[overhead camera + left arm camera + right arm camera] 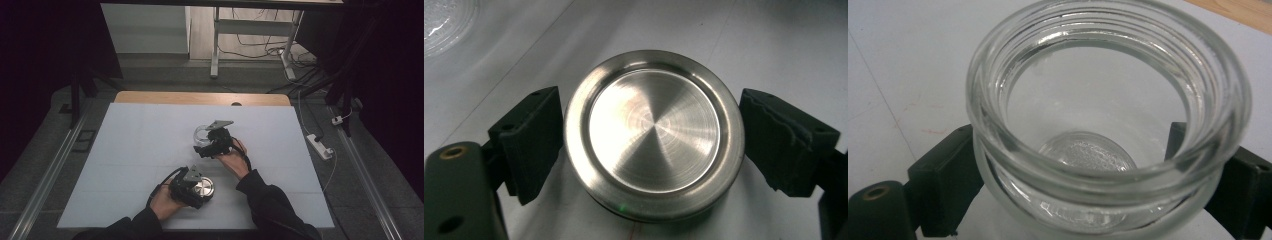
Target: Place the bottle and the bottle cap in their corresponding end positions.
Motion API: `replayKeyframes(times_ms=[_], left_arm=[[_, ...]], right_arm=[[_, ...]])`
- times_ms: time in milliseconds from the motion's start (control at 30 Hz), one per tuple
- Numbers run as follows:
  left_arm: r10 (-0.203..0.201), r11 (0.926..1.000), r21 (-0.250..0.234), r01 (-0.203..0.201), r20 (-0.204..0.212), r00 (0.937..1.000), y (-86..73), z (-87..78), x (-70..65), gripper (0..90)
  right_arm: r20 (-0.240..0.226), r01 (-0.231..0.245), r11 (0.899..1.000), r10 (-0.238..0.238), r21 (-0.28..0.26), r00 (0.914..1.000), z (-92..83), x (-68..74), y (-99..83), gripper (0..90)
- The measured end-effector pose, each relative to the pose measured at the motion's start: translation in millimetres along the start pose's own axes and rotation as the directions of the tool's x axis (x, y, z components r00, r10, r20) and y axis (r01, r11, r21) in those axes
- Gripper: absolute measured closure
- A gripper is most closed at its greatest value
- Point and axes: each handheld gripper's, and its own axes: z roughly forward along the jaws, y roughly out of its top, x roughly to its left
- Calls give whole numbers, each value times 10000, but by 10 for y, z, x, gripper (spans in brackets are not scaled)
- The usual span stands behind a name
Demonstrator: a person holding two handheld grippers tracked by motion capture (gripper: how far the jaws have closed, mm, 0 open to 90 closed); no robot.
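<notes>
A round brushed-steel lid [654, 132] lies flat on the white table cover [140, 150] near the front edge. My left gripper [651, 150] straddles it, a black pad on each side with a sliver of space at the rim, so it is open. In the high view the lid [203, 187] sits at the left gripper [197, 191]. Farther back stands an empty clear glass jar [998, 145], upright, its threaded mouth uncovered. My right gripper [1083, 190] has the jar between its pads low on the wall, close but not pressing. From above, the jar [201, 134] is just left of the right gripper [210, 146].
The jar's edge shows in the top left corner of the left gripper view [444, 25]. A wooden table edge [200, 97] runs behind the white cover. A power strip [320, 146] and cables lie on the floor at the right; a desk frame [215, 45] stands behind.
</notes>
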Motion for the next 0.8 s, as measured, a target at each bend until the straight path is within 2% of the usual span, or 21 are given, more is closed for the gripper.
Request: replayKeyframes(times_ms=[400,800], left_arm=[[-124,9997,-198,127,146,9998,-13,-21,10,92],[-225,9973,-691,243,258,9994,-46,-114,40,40]], right_arm=[[-114,14,10000,-15,-96,9999,-54,3,22,46],[-272,281,9996,-283,-93,9992,-126,7,39,0]])
